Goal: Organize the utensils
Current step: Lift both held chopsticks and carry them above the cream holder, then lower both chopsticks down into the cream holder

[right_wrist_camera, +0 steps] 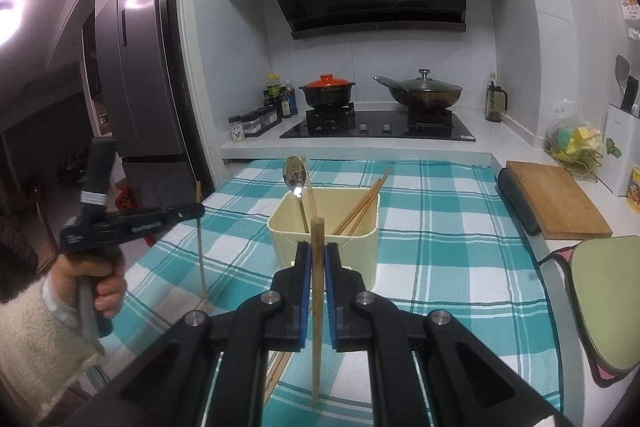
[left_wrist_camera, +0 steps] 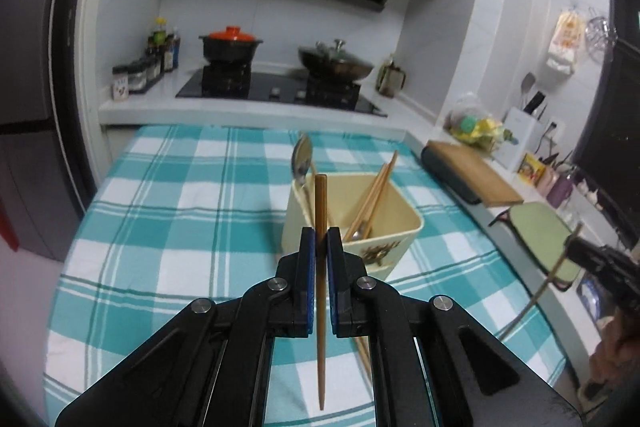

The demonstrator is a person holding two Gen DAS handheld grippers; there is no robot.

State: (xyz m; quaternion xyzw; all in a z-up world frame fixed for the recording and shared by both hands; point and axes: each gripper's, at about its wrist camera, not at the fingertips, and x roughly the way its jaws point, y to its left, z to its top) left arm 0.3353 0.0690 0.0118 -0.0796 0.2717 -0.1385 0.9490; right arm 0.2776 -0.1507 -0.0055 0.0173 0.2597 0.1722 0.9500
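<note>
Each hand-held gripper clamps one upright chopstick before the holder.

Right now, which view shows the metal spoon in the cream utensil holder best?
Right wrist view: the metal spoon stands sharp and unobstructed in the cream utensil holder. In the left wrist view the spoon is blurred.

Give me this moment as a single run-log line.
left gripper: shut on chopstick | right gripper: shut on second chopstick | holder: spoon, chopsticks inside
</note>
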